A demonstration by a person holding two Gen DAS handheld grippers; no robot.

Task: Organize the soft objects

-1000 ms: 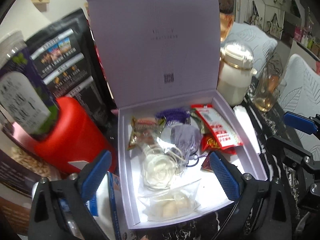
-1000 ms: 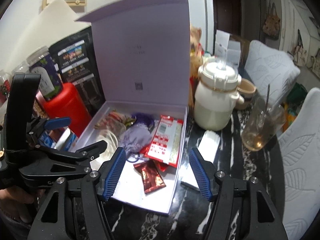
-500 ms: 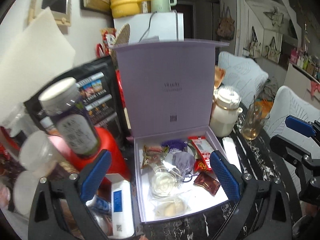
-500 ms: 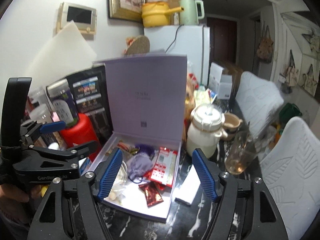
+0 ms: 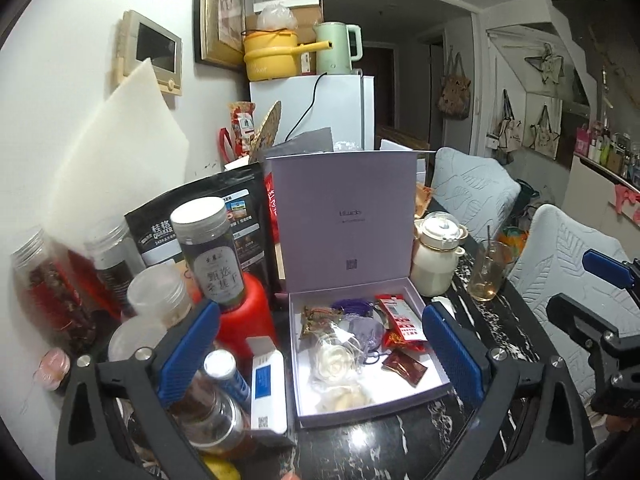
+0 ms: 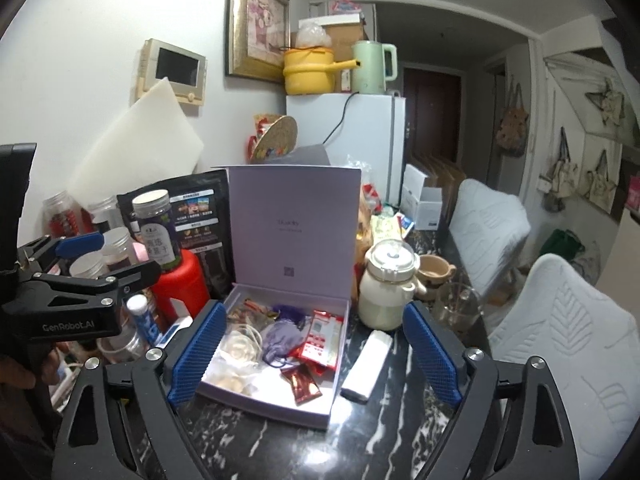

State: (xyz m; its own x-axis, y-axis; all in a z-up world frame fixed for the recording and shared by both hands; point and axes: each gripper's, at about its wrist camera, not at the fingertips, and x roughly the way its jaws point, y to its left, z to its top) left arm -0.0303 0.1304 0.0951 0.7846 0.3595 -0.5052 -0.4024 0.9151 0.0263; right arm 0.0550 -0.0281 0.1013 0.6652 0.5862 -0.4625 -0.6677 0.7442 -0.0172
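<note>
Both grippers hang above the black marble table [image 6: 280,440], and the lilac box [image 6: 276,404] sits open at the centre, lid upright at 12 o'clock. The right gripper [image 6: 312,364] is spreading its blue pads wide with nothing between them, and the left gripper [image 5: 320,350] stands wide and empty too. Inside lie the soft things: purple pouch [image 6: 280,338] mid-box, white rose [image 5: 332,362] at 7 o'clock of it, red packet [image 6: 322,336] at 3 o'clock.
</note>
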